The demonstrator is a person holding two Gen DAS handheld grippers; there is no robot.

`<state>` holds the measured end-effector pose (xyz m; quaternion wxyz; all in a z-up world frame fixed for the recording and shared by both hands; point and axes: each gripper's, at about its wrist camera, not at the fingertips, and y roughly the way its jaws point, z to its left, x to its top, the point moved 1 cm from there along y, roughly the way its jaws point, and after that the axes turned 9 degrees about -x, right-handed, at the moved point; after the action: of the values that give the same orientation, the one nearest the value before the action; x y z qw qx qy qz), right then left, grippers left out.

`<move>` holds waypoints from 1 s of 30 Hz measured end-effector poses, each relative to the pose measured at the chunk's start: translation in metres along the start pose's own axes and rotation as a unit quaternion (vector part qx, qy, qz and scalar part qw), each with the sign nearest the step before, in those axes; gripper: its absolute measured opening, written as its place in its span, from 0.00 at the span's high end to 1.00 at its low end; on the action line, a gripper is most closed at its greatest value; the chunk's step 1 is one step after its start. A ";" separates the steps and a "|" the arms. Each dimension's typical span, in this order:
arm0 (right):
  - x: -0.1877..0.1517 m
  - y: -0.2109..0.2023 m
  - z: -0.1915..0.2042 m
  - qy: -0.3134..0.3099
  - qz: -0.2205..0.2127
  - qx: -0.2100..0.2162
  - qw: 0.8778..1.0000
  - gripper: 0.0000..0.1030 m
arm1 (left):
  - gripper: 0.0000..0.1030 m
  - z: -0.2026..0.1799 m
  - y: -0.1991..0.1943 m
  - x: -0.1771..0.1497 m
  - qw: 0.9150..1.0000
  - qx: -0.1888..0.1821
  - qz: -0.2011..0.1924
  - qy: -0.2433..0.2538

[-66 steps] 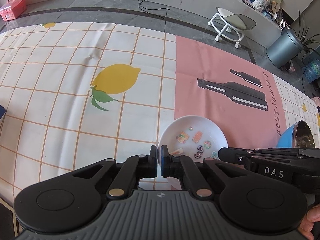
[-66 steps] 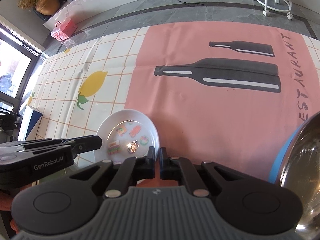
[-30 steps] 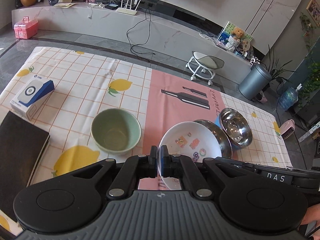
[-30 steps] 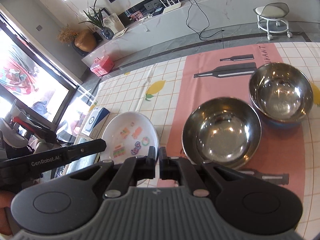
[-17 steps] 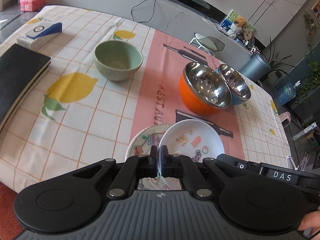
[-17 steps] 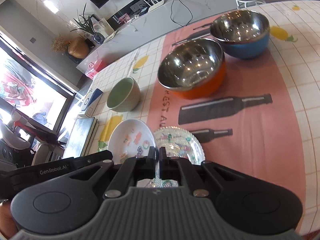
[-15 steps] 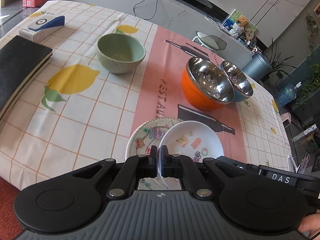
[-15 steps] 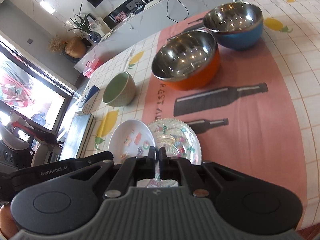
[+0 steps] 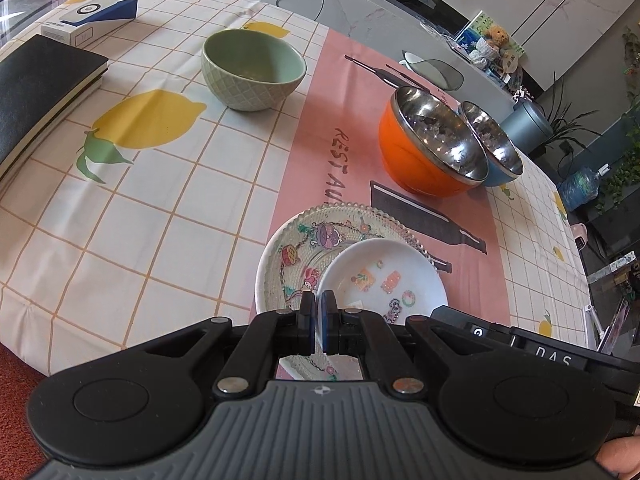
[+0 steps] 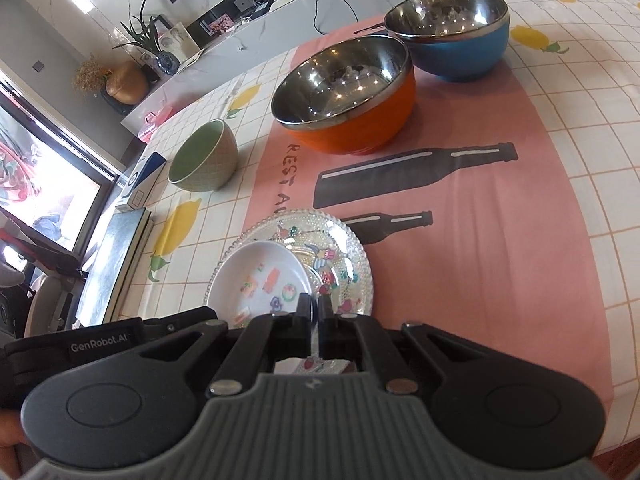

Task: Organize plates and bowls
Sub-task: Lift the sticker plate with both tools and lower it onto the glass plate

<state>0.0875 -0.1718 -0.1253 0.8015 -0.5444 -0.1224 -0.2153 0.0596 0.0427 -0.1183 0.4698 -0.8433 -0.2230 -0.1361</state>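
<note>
A small white plate [image 9: 384, 276] with cartoon stickers hangs just over a larger beaded, patterned plate [image 9: 296, 248] that lies on the tablecloth. My left gripper [image 9: 318, 312] is shut on the white plate's near rim. My right gripper [image 10: 315, 312] is shut on the same white plate [image 10: 260, 276] at its other edge, above the patterned plate [image 10: 344, 256]. Whether the two plates touch I cannot tell. Farther back stand a green bowl [image 9: 252, 76], an orange steel bowl [image 9: 424, 160] and a blue steel bowl [image 9: 500, 168].
A black book [image 9: 36, 88] and a blue-and-white box [image 9: 92, 20] lie at the far left of the table. The table's near edge [image 9: 120, 348] runs just below the plates. A stool [image 9: 432, 72] stands on the floor beyond the table.
Both grippers have come down with the white plate toward the table's near edge. The patterned plate came into view and now lies right under it.
</note>
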 end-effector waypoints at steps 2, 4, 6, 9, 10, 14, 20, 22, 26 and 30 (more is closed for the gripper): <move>-0.001 0.002 -0.001 -0.002 0.001 -0.004 1.000 1.00 | 0.98 0.000 0.002 0.000 1.000 0.001 0.003 0.000; -0.001 0.004 -0.002 -0.001 0.003 -0.007 1.000 1.00 | 0.98 0.000 0.003 -0.001 1.000 0.002 0.005 -0.001; -0.001 0.006 -0.002 -0.003 0.004 -0.010 1.000 1.00 | 0.98 0.001 0.007 -0.001 1.000 0.005 0.006 -0.001; -0.002 0.008 -0.002 -0.003 0.004 -0.010 1.000 1.00 | 0.98 0.001 0.009 -0.002 1.000 0.008 0.006 -0.001; -0.002 0.009 -0.002 -0.003 0.004 -0.010 1.000 1.00 | 0.98 0.001 0.009 -0.002 1.000 0.007 0.005 -0.001; -0.002 0.012 -0.003 -0.001 0.006 -0.012 1.000 1.00 | 0.98 0.001 0.011 -0.001 1.000 0.010 0.006 -0.002; 0.001 0.016 0.003 -0.008 0.000 -0.016 1.000 0.99 | 0.98 0.002 0.013 0.005 1.000 0.021 -0.003 0.000; 0.002 0.018 0.004 -0.009 -0.003 -0.016 1.000 1.00 | 0.98 0.002 0.013 0.006 1.000 0.022 -0.003 0.001; 0.002 0.021 0.004 -0.011 0.002 -0.018 1.000 0.98 | 0.97 0.001 0.014 0.006 1.000 0.022 -0.001 0.004; 0.002 0.021 0.005 -0.015 -0.002 -0.015 1.000 0.95 | 0.94 0.001 0.014 0.006 1.000 0.024 -0.006 0.005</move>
<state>0.0992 -0.1610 -0.1396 0.7911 -0.5591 -0.1323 -0.2100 0.0720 0.0387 -0.1269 0.4905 -0.8296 -0.2288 -0.1371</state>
